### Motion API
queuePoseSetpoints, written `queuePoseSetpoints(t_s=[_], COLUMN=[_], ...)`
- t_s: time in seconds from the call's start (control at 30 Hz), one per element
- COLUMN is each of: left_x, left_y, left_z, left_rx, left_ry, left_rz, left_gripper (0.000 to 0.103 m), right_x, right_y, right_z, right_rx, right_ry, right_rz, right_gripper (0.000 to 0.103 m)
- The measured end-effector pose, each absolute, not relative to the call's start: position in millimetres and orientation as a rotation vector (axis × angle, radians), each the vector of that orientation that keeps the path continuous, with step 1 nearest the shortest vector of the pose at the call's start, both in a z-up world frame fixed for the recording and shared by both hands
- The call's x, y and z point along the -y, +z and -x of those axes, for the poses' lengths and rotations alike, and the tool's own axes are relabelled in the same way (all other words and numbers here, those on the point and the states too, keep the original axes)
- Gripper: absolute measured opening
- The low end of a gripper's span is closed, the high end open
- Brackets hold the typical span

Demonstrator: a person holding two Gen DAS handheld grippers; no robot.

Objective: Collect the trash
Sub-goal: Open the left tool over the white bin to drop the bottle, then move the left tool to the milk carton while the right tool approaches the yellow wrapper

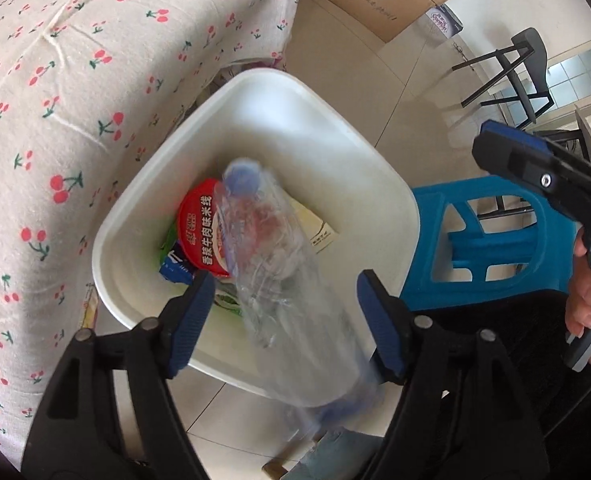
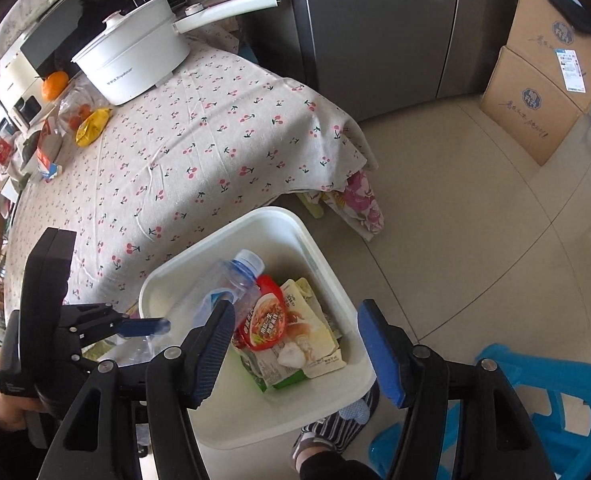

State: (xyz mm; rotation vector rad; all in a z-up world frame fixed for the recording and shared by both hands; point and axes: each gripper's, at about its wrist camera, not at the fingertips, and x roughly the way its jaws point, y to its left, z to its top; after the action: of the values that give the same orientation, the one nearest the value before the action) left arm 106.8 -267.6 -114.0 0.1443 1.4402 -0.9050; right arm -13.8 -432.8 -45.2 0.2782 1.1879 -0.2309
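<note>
A white trash bin (image 1: pixel 255 80) stands on the floor beside the table, with a red cup lid (image 1: pixel 197 232) and food wrappers (image 2: pixel 299 340) inside. A clear plastic bottle (image 1: pixel 283 272) with a blue cap, blurred, lies tilted cap-down over the bin's near rim. It sits between the fingers of my left gripper (image 1: pixel 285 292), which is open, with a gap beside the left pad. In the right wrist view the bottle (image 2: pixel 215 292) leans into the bin (image 2: pixel 271 214) next to a left finger (image 2: pixel 143 326). My right gripper (image 2: pixel 297 312) is open over the bin, holding nothing.
The cherry-print tablecloth (image 2: pixel 195 140) hangs close to the bin's left side. A white pot (image 2: pixel 135 56), an orange and packets sit far back on the table. A blue plastic stool (image 2: pixel 535 400) stands right of the bin, cardboard boxes (image 2: pixel 535 100) beyond. A slippered foot (image 2: pixel 335 428) is at the bin's front.
</note>
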Motion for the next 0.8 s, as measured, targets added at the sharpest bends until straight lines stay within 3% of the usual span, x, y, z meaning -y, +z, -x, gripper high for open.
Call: queuePoseSetpoints(t_s=[0.47, 0.8], left_x=[203, 124], left_y=[-84, -63], left_z=[-124, -137], left_rx=[-1.331, -1.238], left_ry=[-0.726, -0.493], left_rz=[-0.114, -0.073], left_gripper=[0.085, 0.094], right_x=[435, 385], right_y=[-41, -30], right_z=[6, -29], right_rx=[-1.179, -1.157], right_ry=[-0.246, -0.178], right_rz=[-0.29, -0.239], right_gripper=[0.067, 0.075])
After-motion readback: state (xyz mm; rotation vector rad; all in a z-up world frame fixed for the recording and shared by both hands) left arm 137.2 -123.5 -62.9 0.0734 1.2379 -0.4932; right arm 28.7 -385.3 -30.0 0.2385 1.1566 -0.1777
